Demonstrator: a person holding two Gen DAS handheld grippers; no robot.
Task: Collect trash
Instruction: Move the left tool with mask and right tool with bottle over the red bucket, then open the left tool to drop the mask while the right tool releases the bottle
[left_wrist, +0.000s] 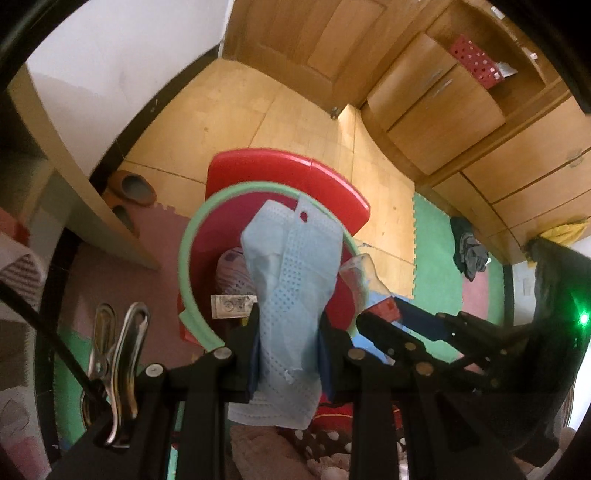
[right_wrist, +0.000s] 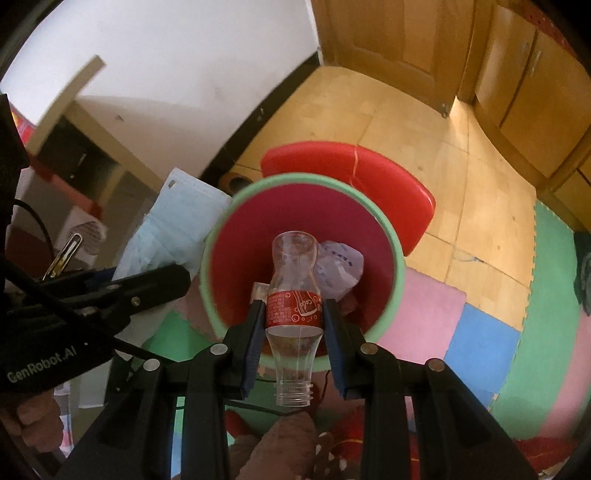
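Note:
A red bin with a green rim (left_wrist: 184, 254) (right_wrist: 397, 266) stands on the floor below both grippers. My left gripper (left_wrist: 290, 325) is shut on a light blue face mask (left_wrist: 291, 266), which hangs over the bin's mouth; the mask (right_wrist: 177, 229) also shows at the left of the right wrist view. My right gripper (right_wrist: 293, 314) is shut on an empty clear cola bottle (right_wrist: 293, 291) with a red label, bottom pointing into the bin. Crumpled paper (right_wrist: 338, 269) lies inside the bin, beside a small printed wrapper (left_wrist: 232, 304). The bottle (left_wrist: 364, 273) and the right gripper (left_wrist: 388, 314) appear right of the mask.
A red plastic stool (left_wrist: 314, 177) (right_wrist: 369, 173) stands just behind the bin. Coloured foam mats (right_wrist: 480, 332) cover the near floor, wooden cabinets (left_wrist: 461, 122) line the right side, slippers (left_wrist: 133, 188) sit by the wall, and dark cloth (left_wrist: 469, 251) lies on the green mat.

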